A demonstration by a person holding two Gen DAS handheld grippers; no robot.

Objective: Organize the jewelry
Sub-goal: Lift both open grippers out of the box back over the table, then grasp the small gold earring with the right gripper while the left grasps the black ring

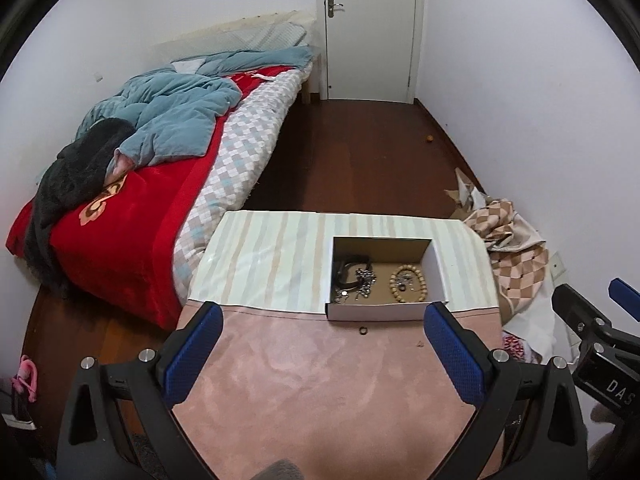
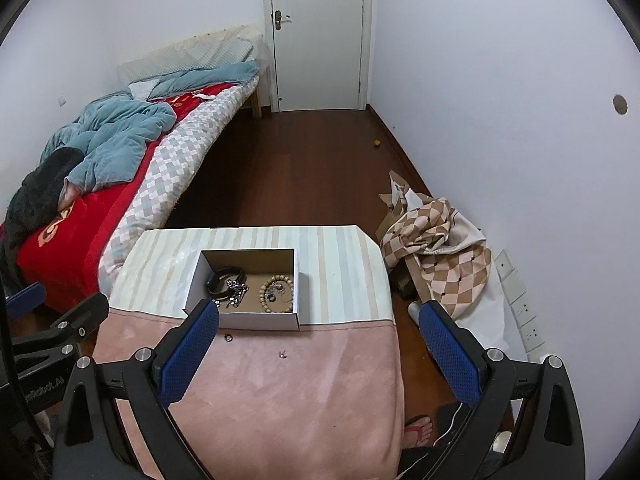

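Nearest the cameras, the left claw (image 1: 322,354) hangs over the pink plush cloth (image 1: 312,392) that covers the near half of the counter, its blue-padded fingers (image 1: 192,354) spread wide with nothing between them. The right claw (image 2: 318,354) is just as wide open and empty, held level beside it; both seem to be poised above the work rather than committed to a grasp.

On the pink cloth, just in front of the box, lies a small dark ring (image 1: 363,331), and a little to its right a tiny pale stud-like piece (image 2: 283,354), too small to identify. These two loose items look like what is left to gather, lying apart from the rest.

Beyond them sits the open white cardboard box (image 1: 376,312), straddling the seam between the pink cloth and a striped pale runner (image 1: 272,256). Inside it, a black band (image 2: 224,276) and silver chain pieces (image 2: 236,294) lie on the left, and a wooden bead bracelet (image 1: 408,282) circles some small rings on the right, so most jewelry appears already sorted there.

Farther off stand a bed with a red blanket (image 1: 112,248), a checkered cloth heap (image 2: 440,256) on the floor, and a white door (image 2: 318,36).

Partial lettering "DAS" shows on the right tool's body in the left view; the lettering on the left tool's body in the right view is too blurred to read.
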